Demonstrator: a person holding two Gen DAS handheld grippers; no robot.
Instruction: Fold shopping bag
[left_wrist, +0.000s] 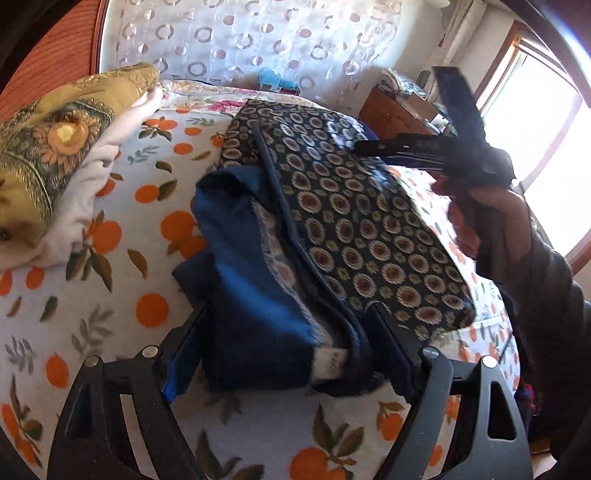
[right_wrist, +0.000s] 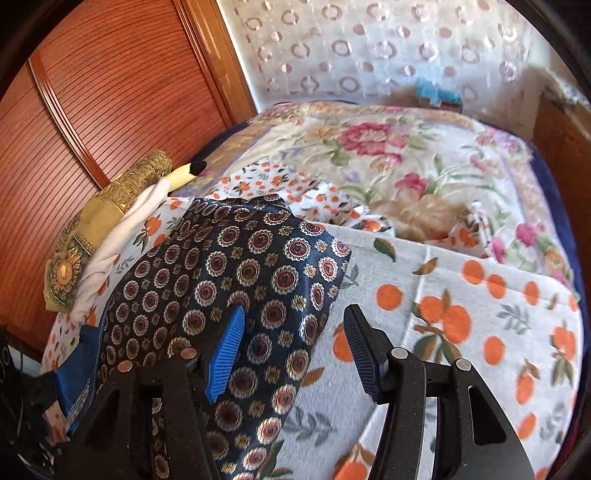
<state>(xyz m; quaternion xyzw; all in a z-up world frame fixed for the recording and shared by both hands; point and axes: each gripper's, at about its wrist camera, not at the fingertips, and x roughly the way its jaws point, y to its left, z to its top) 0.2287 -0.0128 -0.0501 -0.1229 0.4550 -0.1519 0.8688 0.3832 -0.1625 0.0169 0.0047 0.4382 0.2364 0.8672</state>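
Observation:
The shopping bag (left_wrist: 351, 221) is dark navy with round medallions and a bright blue lining (left_wrist: 251, 280). It lies partly folded on the orange-print bedspread (left_wrist: 155, 192). My left gripper (left_wrist: 288, 314) is open, its fingers wide apart on either side of the bag's near, lining-side end. A hand (left_wrist: 491, 229) holds my right gripper (left_wrist: 413, 118) open above the bag's far right part. In the right wrist view the right gripper (right_wrist: 291, 350) hangs over the bag (right_wrist: 240, 266), blue-padded finger (right_wrist: 227, 350) above the fabric, black finger (right_wrist: 360, 347) over the bedspread (right_wrist: 461, 295).
A folded yellow sunflower blanket (left_wrist: 48, 147) on white cloth (left_wrist: 92, 192) sits at the bed's left. A floral quilt (right_wrist: 388, 155) covers the far end. Behind are a wooden slatted door (right_wrist: 92, 110) and a lace curtain (left_wrist: 240, 37); a window (left_wrist: 546, 147) and wooden cabinet (left_wrist: 391, 114) stand right.

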